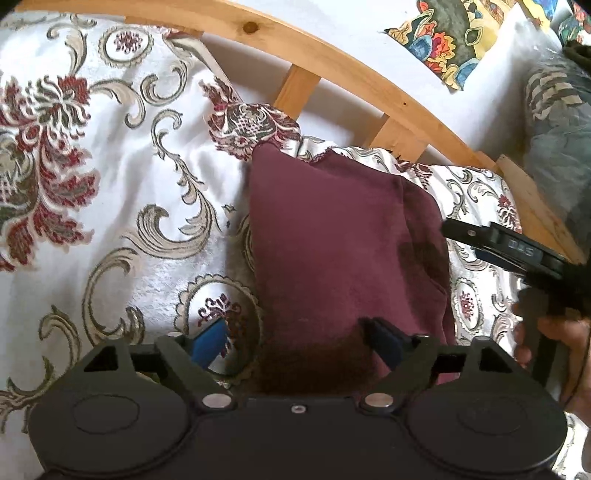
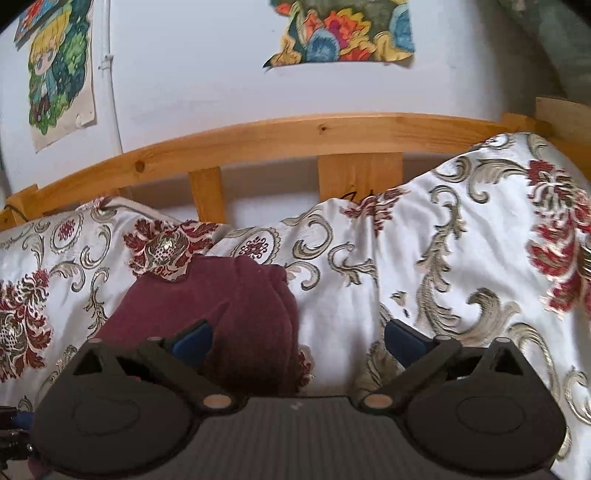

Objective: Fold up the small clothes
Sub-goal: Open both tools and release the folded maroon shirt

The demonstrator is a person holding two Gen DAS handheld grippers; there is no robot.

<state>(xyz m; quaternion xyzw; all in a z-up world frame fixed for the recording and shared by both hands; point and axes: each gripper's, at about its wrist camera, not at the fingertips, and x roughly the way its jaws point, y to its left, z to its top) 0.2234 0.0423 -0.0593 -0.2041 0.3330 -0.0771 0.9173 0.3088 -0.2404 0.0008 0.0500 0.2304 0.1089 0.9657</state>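
Note:
A maroon garment (image 1: 332, 236) lies folded in a long strip on the floral bedspread (image 1: 110, 206). My left gripper (image 1: 295, 343) is open, its blue-padded fingers (image 1: 208, 345) spread across the garment's near end, not closed on it. In the right wrist view the same garment (image 2: 229, 306) lies at centre left. My right gripper (image 2: 299, 341) is open, its left finger (image 2: 192, 341) over the garment's right side and its right finger over the bedspread (image 2: 424, 258). The right gripper's body also shows in the left wrist view (image 1: 517, 251), held by a hand at the garment's right.
A wooden bed rail (image 1: 332, 70) with slats runs behind the bedspread, against a white wall with colourful pictures (image 2: 343, 33). A bunched fold of bedspread (image 2: 166, 247) rests at the garment's far end. A patterned grey cloth (image 1: 557, 122) lies at the far right.

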